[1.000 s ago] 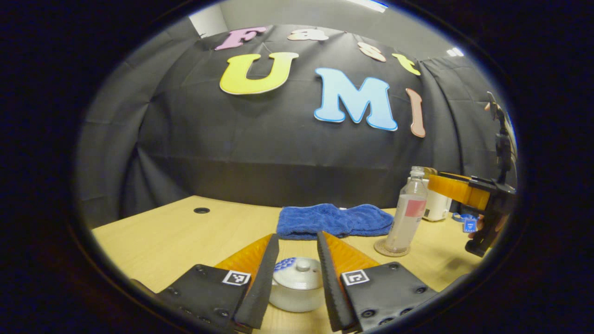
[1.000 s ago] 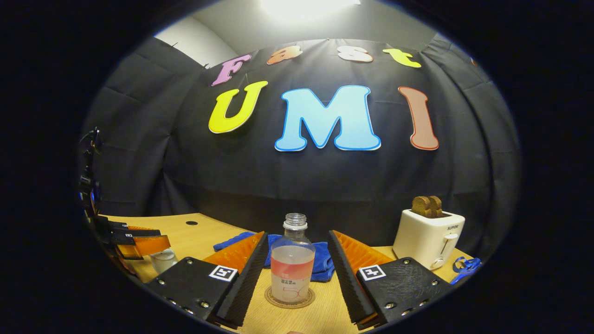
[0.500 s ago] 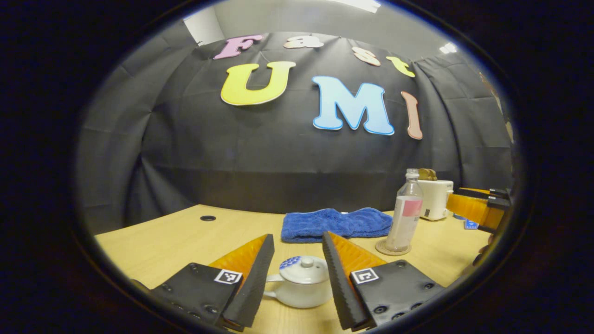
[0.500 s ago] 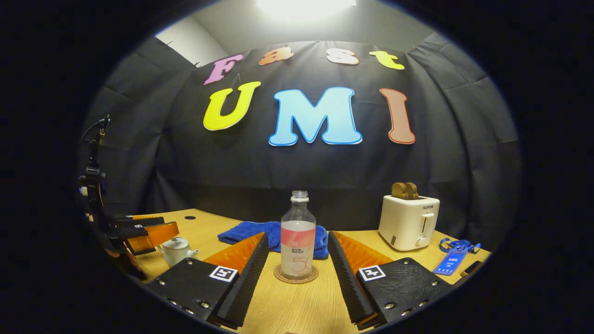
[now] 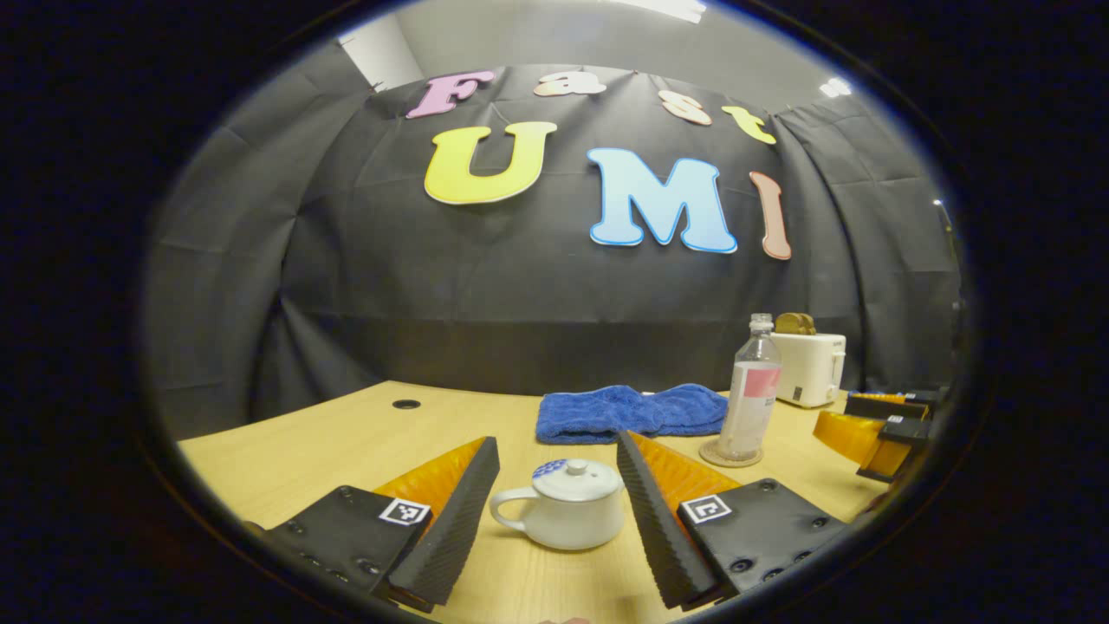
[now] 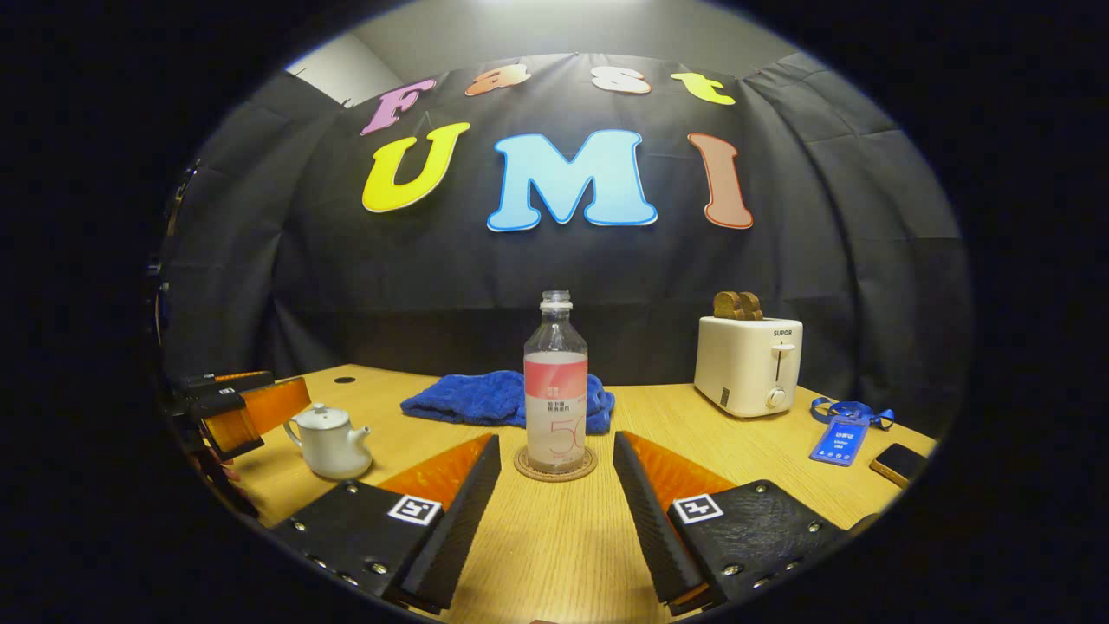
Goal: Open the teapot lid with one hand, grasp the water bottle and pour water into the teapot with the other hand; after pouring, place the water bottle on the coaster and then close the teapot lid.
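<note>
A small white teapot (image 5: 563, 520) with its lid (image 5: 576, 478) on stands on the wooden table (image 5: 346, 442). My left gripper (image 5: 557, 444) is open, its fingers on either side of the pot and clear of it. A clear water bottle (image 6: 555, 399), uncapped and partly full, stands upright on a round coaster (image 6: 555, 465). My right gripper (image 6: 555, 440) is open, just short of the bottle and touching nothing. The right gripper view also has the teapot (image 6: 329, 442) at left, with the left gripper (image 6: 234, 414) behind it.
A blue towel (image 6: 485, 399) lies behind the bottle. A white toaster (image 6: 749, 364) with toast stands at the right, with a blue badge on a lanyard (image 6: 839, 438) and a phone (image 6: 901, 464) near it. The right gripper (image 5: 875, 429) shows at the far right of the left gripper view.
Both grippers have drawn back toward me, open all the while. The teapot and the bottle now sit farther from the fingers. The lid has stayed on the pot.
</note>
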Demonstrator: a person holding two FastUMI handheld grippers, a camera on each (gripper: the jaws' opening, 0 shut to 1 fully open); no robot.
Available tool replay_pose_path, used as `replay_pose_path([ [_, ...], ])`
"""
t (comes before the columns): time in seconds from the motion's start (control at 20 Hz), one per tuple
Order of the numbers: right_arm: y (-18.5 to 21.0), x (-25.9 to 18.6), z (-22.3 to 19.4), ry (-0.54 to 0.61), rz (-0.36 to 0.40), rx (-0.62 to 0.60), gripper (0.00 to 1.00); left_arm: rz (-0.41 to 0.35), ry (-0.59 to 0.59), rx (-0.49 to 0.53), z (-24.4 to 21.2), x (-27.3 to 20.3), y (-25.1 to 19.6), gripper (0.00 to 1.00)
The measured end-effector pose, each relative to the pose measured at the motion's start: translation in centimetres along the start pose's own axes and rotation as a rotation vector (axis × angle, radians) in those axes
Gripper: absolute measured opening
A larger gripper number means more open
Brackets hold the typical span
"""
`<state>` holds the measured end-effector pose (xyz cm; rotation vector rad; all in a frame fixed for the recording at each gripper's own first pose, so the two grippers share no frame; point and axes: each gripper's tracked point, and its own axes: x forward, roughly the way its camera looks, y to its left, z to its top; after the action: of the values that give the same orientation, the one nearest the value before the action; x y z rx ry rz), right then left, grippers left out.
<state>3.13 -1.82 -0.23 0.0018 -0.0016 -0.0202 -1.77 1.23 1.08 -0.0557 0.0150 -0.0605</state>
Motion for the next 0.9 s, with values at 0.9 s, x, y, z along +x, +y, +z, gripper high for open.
replay_pose_path([
  [0.9, 0.3, -2.2, 0.3, -0.001, -0.024, 0.0, 0.96, 0.034, -0.006, 0.045, 0.1, -2.9, -0.5, 0.96],
])
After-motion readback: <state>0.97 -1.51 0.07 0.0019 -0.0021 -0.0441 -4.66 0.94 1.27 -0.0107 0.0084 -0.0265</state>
